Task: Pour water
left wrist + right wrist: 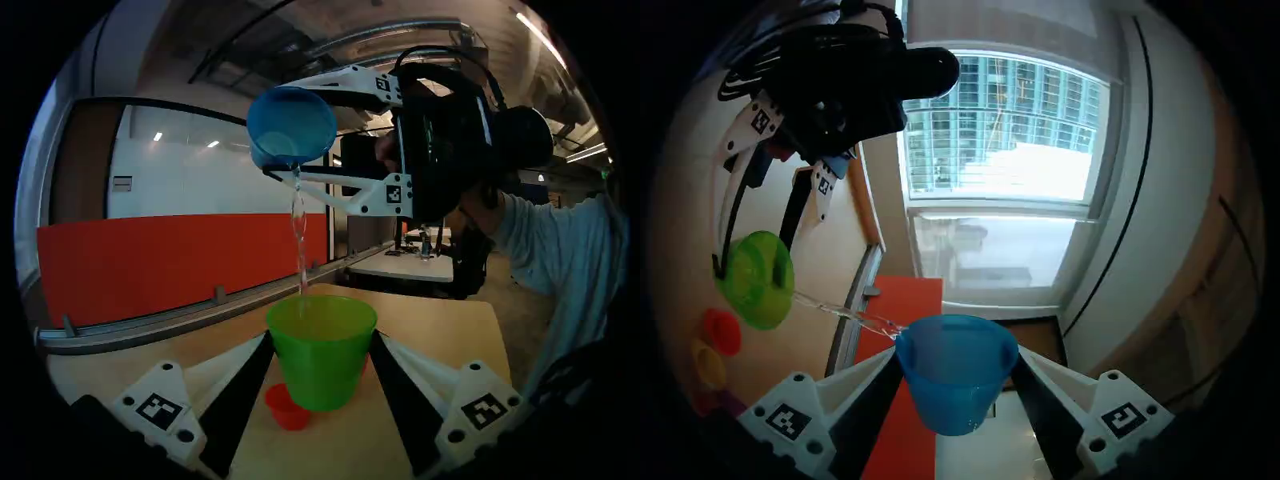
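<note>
Right gripper is closed partway on the blue cup, one finger on each side of the wall below the rim. It is held high and tipped over, with a thin water stream running off the lip. Left gripper clamps the green cup the same way, upright on the wooden table, directly under the stream, which lands inside the rim. Both cups look like thin, light, smooth plastic with tapered walls, so they will likely flex if squeezed hard and could slide down out of the fingers. Best hold is probably mid-wall or just under the rim, with moderate force. The green cup gets heavier as it fills; the blue one gets lighter, so tilt control matters more than grip force. The stream is narrow and falls a long way, so a small wobble could put water on the table. A small red cup sits just beside the green cup's base, close to the left finger, with a yellow cup near it in the right gripper view; either could be knocked if the green cup shifts. The person's sleeve is off to the side, out of the pour path.
</note>
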